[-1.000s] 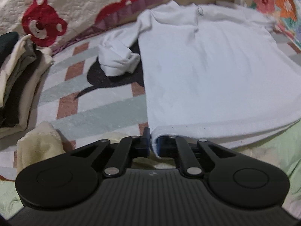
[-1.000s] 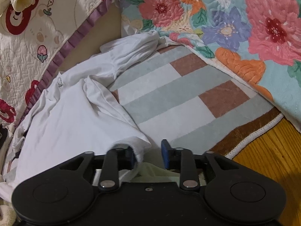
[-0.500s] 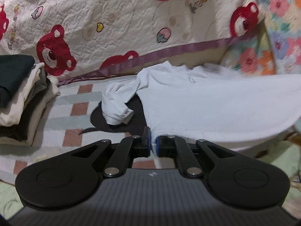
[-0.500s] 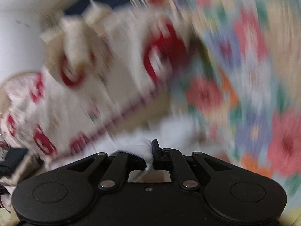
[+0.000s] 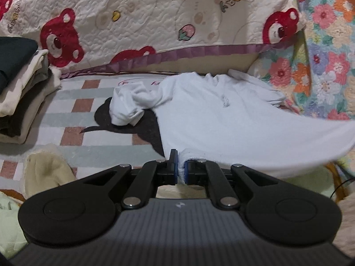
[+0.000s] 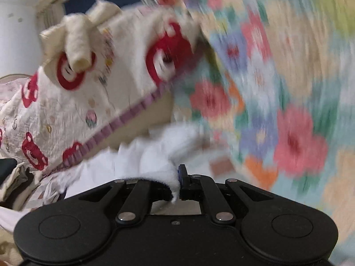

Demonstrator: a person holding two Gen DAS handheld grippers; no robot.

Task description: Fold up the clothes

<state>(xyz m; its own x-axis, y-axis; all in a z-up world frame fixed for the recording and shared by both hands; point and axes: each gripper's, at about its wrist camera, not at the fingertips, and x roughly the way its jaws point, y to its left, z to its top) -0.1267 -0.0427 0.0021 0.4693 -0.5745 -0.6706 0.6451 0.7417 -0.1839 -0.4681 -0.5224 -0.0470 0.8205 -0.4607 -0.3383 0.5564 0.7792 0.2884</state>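
The white shirt (image 5: 221,119) lies on the striped rug (image 5: 66,119), hem lifted. The left gripper (image 5: 181,168) and right gripper (image 6: 176,182) each pinch a hem corner. It looks light and limp, likely to sag between them; corners suit holding.

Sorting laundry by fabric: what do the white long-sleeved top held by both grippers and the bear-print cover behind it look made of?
White long-sleeved top: seemingly soft matte knit, maybe fleecy cotton; its hem looks fuzzy where the left gripper and right gripper pinch it. Bear-print cover: quilted padded fabric, shown by puffy wavy stitch lines, with a ruffled purple trim. Exact fibres cannot be told.
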